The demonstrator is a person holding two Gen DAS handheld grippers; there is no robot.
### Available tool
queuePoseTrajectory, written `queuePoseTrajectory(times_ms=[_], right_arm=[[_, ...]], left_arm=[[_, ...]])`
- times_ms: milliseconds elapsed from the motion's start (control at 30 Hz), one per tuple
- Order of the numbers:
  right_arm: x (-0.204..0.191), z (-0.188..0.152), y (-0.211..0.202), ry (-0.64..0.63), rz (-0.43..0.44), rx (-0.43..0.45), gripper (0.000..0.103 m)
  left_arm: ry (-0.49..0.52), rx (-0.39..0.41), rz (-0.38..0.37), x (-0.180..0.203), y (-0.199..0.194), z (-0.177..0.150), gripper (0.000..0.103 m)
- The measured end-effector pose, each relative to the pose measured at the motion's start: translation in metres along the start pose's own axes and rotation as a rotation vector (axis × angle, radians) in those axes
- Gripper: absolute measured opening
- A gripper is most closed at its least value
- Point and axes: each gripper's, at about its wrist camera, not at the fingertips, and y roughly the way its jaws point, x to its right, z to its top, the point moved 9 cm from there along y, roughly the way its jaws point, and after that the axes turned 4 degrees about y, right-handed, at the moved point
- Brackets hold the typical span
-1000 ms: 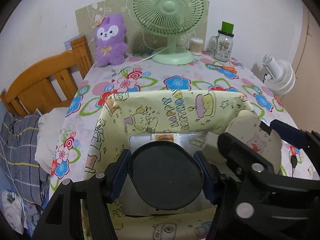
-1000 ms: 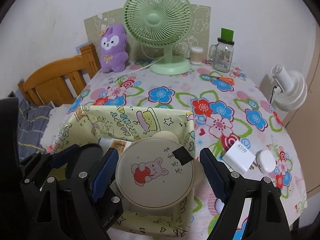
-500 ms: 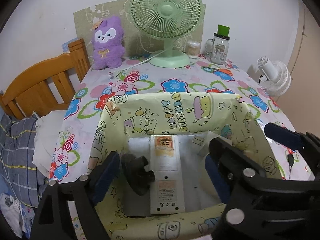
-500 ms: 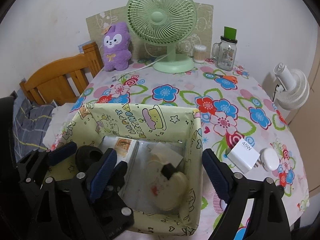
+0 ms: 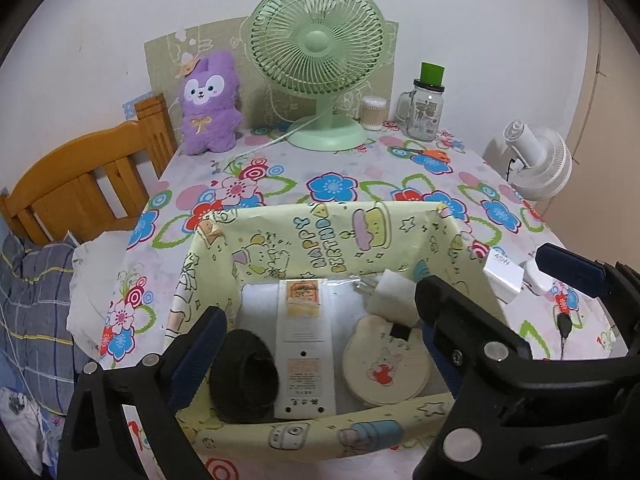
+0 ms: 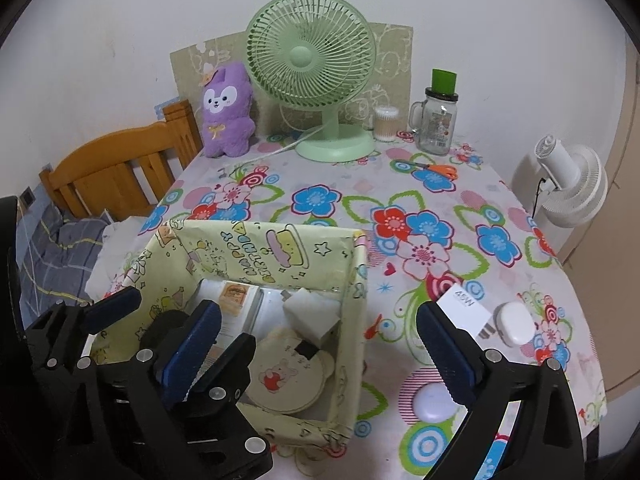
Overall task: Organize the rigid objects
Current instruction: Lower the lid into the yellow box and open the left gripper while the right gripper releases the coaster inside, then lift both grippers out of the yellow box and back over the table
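A yellow cartoon-print box [image 5: 332, 236] [image 6: 256, 248] stands on the flowered table. Inside lie a black round object [image 5: 244, 376], a white remote [image 5: 305, 344], a cream round mirror with a bunny [image 5: 386, 368] [image 6: 284, 378] and a white adapter [image 5: 394, 292] [image 6: 314, 312]. My left gripper [image 5: 320, 354] is open and empty above the box's near side. My right gripper [image 6: 320, 354] is open and empty, its left finger over the box. A white 45W charger [image 6: 464, 310], a white oval case [image 6: 514, 324] and a pale round puck [image 6: 434, 402] lie right of the box.
A green desk fan [image 5: 320, 60], a purple plush [image 5: 210, 104], a cotton-swab jar [image 5: 374, 114], a glass mug jar [image 5: 426, 106] and orange scissors [image 6: 434, 168] are at the back. A white fan [image 6: 568, 184] stands off the right edge, a wooden bed frame [image 5: 84, 184] left.
Both grippers opened and pulled back. The black round object dropped from the left gripper and the cream mirror from the right one; both now lie in the box.
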Motion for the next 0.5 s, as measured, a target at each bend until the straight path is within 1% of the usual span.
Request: queuePoseTrajectory(times_ms=[500], right_arm=[[0.030,0.008,-0.026,-0.009,-0.026,0.029,0.100]], left_arm=[[0.001,0.026,-0.003,0.032,-0.019,0.009,0.099]])
